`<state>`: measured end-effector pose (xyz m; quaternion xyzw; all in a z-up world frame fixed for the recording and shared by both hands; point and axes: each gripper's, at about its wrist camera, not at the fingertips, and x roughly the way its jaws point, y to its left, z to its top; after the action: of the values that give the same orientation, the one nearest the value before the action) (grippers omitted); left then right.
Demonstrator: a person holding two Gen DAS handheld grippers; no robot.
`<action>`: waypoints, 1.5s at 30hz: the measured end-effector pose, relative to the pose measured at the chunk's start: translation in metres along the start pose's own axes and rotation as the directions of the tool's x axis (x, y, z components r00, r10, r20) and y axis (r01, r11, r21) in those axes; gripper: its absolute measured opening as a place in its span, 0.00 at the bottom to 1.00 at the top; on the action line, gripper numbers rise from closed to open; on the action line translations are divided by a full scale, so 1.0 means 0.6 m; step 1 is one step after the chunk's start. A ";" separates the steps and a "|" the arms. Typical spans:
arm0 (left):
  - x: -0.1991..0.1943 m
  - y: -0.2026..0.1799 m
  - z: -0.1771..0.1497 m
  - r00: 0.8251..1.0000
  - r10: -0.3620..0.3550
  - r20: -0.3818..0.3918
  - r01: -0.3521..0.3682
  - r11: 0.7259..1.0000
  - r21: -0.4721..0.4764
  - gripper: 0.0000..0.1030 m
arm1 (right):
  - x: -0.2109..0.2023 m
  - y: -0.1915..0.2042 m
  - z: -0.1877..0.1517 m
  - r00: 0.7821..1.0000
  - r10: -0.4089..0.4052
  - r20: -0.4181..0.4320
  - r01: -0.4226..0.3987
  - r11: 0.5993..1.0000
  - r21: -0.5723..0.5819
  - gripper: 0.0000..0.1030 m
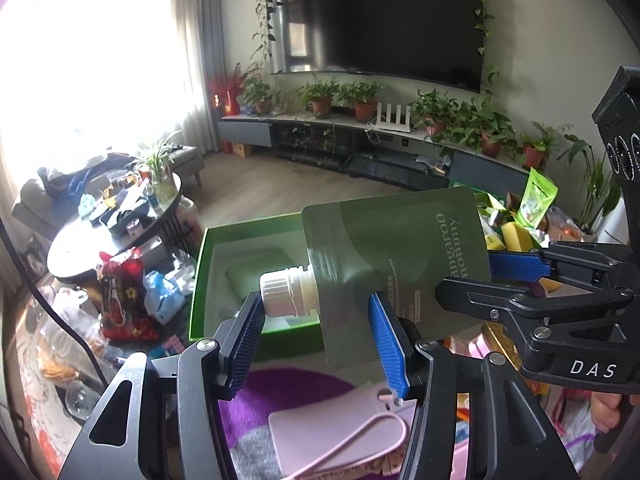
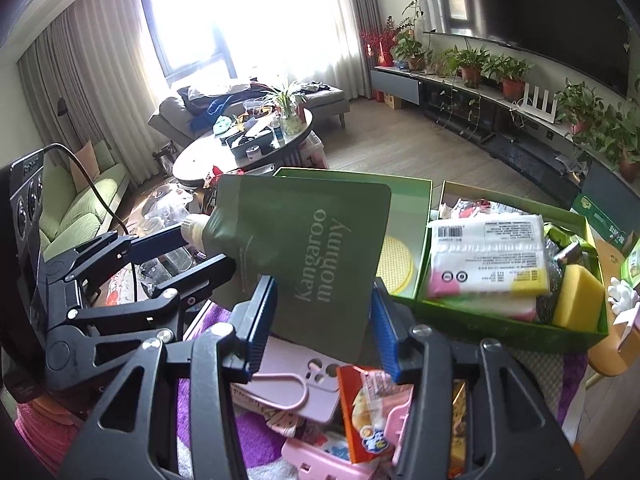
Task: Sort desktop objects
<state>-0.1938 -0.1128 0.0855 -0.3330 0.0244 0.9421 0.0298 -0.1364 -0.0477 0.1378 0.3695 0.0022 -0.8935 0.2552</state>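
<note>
Ribbed blue fingers [image 1: 386, 346] of both grippers clamp a glossy, flat green pouch [image 2: 304, 256], its ridged white cap [image 1: 280, 294] above an open green box [image 1: 208, 264].

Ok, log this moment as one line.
left gripper: grips pouch at cap | right gripper: grips pouch bottom | above green box

Matt, seemingly plastic green pouch [image 2: 304, 240]
</note>
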 end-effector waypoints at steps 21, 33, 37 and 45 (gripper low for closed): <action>0.103 0.013 0.037 0.999 0.000 -0.036 0.000 1.000 -0.017 0.53 | 0.083 -0.053 0.049 1.000 -0.001 -0.031 0.002 1.000 0.019 0.46; 0.148 0.015 0.052 0.998 -0.005 -0.056 0.003 1.000 -0.030 0.53 | 0.120 -0.080 0.069 0.999 -0.006 -0.052 0.008 0.999 0.032 0.46; 0.162 0.018 0.057 0.998 -0.005 -0.062 0.003 0.999 -0.033 0.53 | 0.133 -0.088 0.078 0.998 -0.006 -0.059 0.008 0.999 0.034 0.46; 0.195 0.027 0.069 0.997 -0.005 -0.076 0.001 0.999 -0.053 0.53 | 0.165 -0.102 0.097 0.996 -0.009 -0.087 0.013 0.999 0.043 0.46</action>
<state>-0.3116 -0.1219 0.0447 -0.3695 0.0003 0.9290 0.0216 -0.2616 -0.0508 0.1036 0.4134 -0.0040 -0.8778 0.2419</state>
